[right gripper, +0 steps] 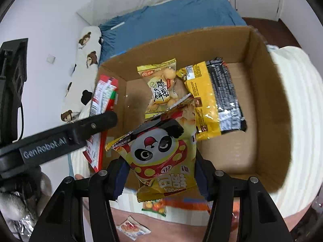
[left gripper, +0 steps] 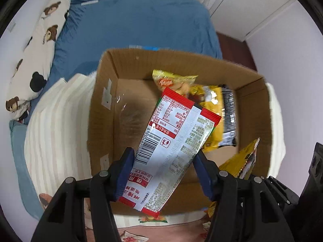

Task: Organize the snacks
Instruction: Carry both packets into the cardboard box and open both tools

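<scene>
Hanging over an open cardboard box (left gripper: 105, 109), the left claw (left gripper: 164, 173) is clamped on a red-and-white snack packet (left gripper: 177, 133), its blue pads (left gripper: 124, 173) pressing both long edges while the packet's printed back faces the camera and its far end tilts over the box interior. The right claw (right gripper: 161, 173) is clamped on a yellow panda-printed snack bag (right gripper: 161, 151), held above the box's near wall. Inside the box, a pale yellow biscuit bag (right gripper: 161, 88) lies against the far wall, just beside a yellow-and-black packet (right gripper: 216, 96) that partly overlaps it. The box rests on a cream ribbed blanket (left gripper: 54, 133) on a bed with a blue sheet (left gripper: 131, 24). A small sweets packet (right gripper: 133, 227) lies on the pink cover nearer the camera.
</scene>
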`<state>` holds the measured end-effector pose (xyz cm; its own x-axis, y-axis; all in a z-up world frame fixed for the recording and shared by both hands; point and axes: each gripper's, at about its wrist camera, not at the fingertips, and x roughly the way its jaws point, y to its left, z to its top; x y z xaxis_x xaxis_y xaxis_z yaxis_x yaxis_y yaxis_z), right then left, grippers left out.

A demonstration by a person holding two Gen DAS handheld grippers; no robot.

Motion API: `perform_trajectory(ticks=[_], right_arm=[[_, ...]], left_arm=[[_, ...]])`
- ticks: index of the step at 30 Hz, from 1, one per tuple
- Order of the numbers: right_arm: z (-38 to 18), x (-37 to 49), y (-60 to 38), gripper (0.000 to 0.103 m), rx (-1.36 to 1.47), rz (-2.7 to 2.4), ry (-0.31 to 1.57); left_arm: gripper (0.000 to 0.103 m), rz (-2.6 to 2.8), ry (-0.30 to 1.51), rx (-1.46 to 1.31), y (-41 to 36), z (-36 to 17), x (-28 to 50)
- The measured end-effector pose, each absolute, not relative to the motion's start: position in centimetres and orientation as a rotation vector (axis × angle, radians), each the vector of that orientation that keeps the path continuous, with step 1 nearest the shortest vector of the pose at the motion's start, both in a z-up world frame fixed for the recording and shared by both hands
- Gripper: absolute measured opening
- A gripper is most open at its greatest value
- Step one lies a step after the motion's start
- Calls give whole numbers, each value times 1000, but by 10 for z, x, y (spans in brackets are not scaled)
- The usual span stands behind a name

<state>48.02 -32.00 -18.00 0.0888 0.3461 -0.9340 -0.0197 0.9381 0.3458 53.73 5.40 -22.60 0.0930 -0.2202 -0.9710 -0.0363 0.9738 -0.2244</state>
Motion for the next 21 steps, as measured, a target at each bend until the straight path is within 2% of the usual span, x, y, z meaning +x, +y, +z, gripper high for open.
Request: perform_trajectory(ticks=[4,5,6,7,8,9,21], right_arm=[[-228,497,-310,67,266,288,1605],[-236,500,-307,83,242,287,1621],[-242,501,-305,97,220,281,1634],[-247,502,-304,98,206,275,1645],[-252,503,-303,98,196,275,1651],[-255,503,-302,98,184,274,1660],[-265,501,-309,98,136,190,1638]], left_arm=[[58,-113,1571,-217,58,-257,544],[58,-113,1578,-221,59,-262,544],[63,-126,1581,-217,59,-267,544],[70,-137,1585,-207,59,-271,544],[84,-136,1590,-187,59,-275,544],[88,-141,1588,-174,58,-277,543],[88,-124,1499,-170,65,-255,531]])
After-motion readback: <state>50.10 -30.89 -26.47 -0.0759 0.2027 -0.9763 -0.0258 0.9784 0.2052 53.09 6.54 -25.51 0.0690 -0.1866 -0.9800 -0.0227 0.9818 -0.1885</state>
